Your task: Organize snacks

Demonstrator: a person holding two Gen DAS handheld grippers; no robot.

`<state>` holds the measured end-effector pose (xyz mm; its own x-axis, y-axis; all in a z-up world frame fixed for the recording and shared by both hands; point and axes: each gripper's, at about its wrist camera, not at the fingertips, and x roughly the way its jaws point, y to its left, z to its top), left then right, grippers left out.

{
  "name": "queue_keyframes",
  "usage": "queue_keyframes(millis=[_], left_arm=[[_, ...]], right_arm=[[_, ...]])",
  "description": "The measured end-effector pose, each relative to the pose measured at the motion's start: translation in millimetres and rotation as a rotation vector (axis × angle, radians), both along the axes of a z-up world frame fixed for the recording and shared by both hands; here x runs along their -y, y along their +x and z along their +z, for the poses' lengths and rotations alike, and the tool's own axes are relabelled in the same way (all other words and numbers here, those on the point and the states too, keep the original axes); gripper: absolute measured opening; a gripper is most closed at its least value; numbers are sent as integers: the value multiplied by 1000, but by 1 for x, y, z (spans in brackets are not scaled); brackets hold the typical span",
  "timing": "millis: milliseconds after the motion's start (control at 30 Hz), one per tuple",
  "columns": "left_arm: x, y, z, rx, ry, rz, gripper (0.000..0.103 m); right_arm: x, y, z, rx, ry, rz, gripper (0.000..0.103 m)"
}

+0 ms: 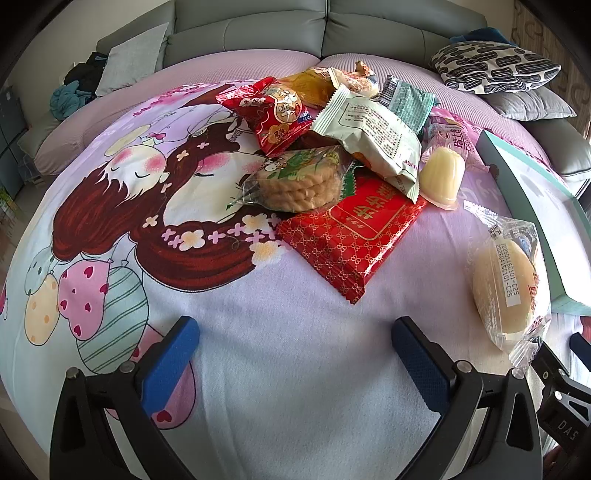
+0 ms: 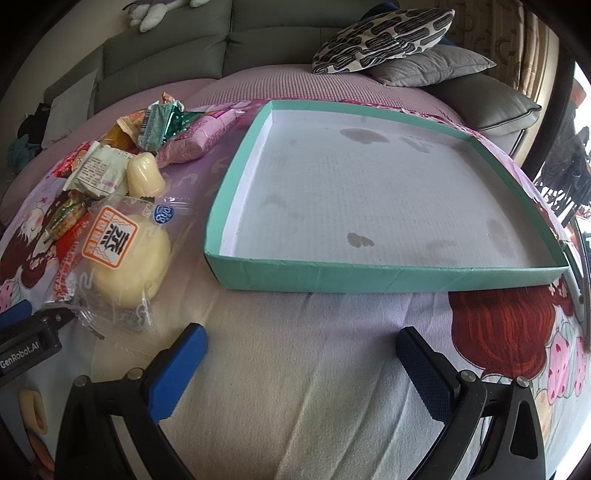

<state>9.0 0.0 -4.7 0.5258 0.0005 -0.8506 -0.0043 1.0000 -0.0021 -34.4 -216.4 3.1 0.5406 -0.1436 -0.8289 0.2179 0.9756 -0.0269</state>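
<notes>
A heap of snack packets lies on a cartoon-print cloth: a flat red packet (image 1: 351, 236), a clear bag of round biscuits (image 1: 295, 181), a pale green packet (image 1: 373, 136), a red bag (image 1: 275, 114) and a jelly cup (image 1: 441, 175). A bun in clear wrap (image 1: 504, 284) (image 2: 125, 254) lies apart, closest to the tray. A shallow teal tray (image 2: 369, 275) with a stained white floor holds nothing. My left gripper (image 1: 295, 365) is open over bare cloth, short of the heap. My right gripper (image 2: 301, 373) is open in front of the tray's near wall.
A grey sofa (image 1: 251, 33) wraps around the back. A black-and-white patterned cushion (image 2: 384, 37) and a grey cushion (image 2: 436, 64) lie behind the tray. The left gripper's finger (image 2: 16, 314) shows at the left edge of the right wrist view.
</notes>
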Motion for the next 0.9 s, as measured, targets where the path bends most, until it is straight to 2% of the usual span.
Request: queue_keyframes(millis=[433, 800, 900], left_arm=[[0, -1, 1, 11, -8, -6, 103], [2, 4, 2, -19, 1, -4, 103], [-4, 6, 9, -42, -46, 12, 103]], right_arm=[[1, 3, 0, -1, -6, 35, 103], [3, 0, 1, 3, 2, 32, 103], [4, 0, 5, 17, 14, 50, 103]])
